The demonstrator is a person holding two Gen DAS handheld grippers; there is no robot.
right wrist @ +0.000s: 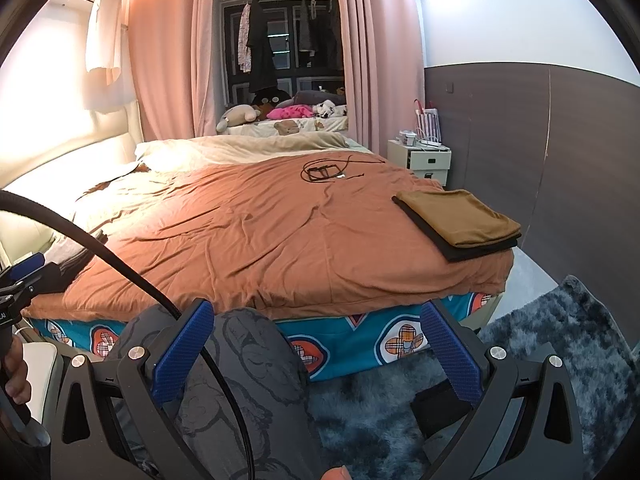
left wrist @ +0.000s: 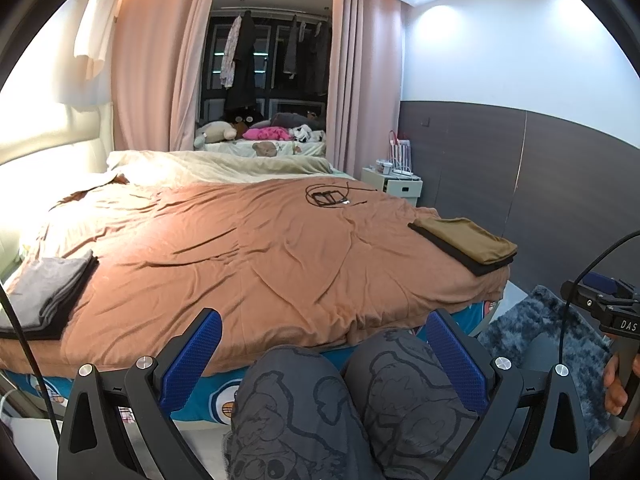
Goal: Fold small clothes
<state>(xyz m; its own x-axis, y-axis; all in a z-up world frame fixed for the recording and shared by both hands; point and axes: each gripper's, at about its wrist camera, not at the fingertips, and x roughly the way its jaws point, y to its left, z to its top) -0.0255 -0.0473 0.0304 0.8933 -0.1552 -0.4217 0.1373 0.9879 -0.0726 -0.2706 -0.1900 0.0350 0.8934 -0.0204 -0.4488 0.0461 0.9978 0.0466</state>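
Observation:
A folded olive-brown garment on a folded black one (left wrist: 466,244) lies at the bed's right corner; it also shows in the right wrist view (right wrist: 460,222). A stack of folded grey and black clothes (left wrist: 44,294) lies at the bed's left corner, partly hidden in the right wrist view (right wrist: 76,258). My left gripper (left wrist: 324,360) is open and empty, held low over the person's knees in front of the bed. My right gripper (right wrist: 316,350) is open and empty, also low before the bed's front edge.
The bed has a rust-orange blanket (left wrist: 248,248) with a coiled black cable and a small device (left wrist: 330,197) near its far side. A white nightstand (right wrist: 420,160) stands at the far right by the dark wall panel. A shaggy blue-grey rug (right wrist: 532,336) covers the floor at right.

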